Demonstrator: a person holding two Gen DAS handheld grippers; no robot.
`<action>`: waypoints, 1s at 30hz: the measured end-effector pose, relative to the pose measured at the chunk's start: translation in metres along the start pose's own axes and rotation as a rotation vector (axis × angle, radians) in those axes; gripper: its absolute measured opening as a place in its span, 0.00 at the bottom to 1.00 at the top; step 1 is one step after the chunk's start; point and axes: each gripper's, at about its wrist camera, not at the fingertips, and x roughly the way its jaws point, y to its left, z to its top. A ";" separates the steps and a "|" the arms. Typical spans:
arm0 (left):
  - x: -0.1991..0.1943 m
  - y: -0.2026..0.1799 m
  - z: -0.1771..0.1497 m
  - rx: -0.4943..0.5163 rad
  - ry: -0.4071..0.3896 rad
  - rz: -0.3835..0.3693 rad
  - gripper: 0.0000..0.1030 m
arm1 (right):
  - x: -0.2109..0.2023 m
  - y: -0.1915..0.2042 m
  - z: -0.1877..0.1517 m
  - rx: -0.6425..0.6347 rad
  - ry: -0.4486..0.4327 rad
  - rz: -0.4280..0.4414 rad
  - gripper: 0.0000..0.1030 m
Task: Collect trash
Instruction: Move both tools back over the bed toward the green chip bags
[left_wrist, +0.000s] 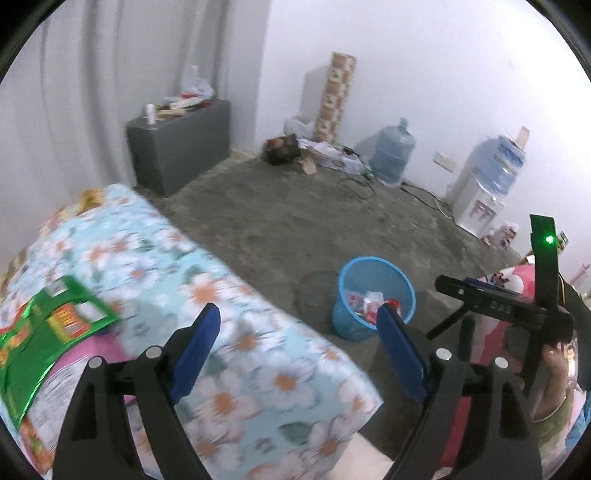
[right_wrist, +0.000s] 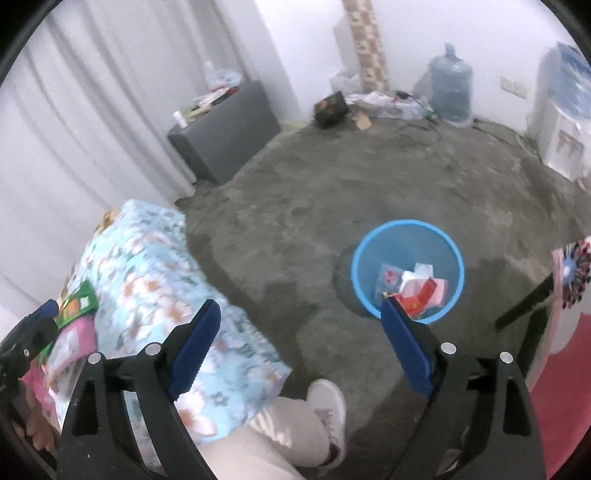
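2 grippers, left gripper (left_wrist: 299, 314) and right gripper (right_wrist: 301, 308), gape empty. Only the right view shows a shoe (right_wrist: 328, 413); both show the blue bin (right_wrist: 406, 236) holding wrappers (right_wrist: 417, 288).

In the left wrist view the flower-printed pale blue cloth over the bench (left_wrist: 236, 314) is smeared by motion, its daisies soft-edged. The crumpled green foil wrapper (left_wrist: 55, 332) on it is blurred too, its print unreadable, and the picture's left edge cuts it off. The round blue plastic waste basket (left_wrist: 373, 295) is partly hidden behind one blue pad of the left tongs (left_wrist: 299, 347), and the scraps inside are too small to tell apart. On the grey cabinet (left_wrist: 181, 144) the clutter is an indistinct heap. In the right wrist view the white water dispenser (right_wrist: 561, 122) runs off the right edge.
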 end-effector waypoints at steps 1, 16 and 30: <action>-0.008 0.008 -0.003 -0.015 -0.011 0.010 0.82 | -0.001 0.007 -0.002 -0.010 0.001 0.000 0.83; -0.085 0.067 -0.051 -0.176 -0.129 0.108 0.85 | -0.015 0.109 -0.037 -0.291 -0.071 -0.112 0.92; -0.153 0.126 -0.106 -0.304 -0.235 0.277 0.85 | -0.016 0.164 -0.047 -0.370 -0.095 0.108 0.92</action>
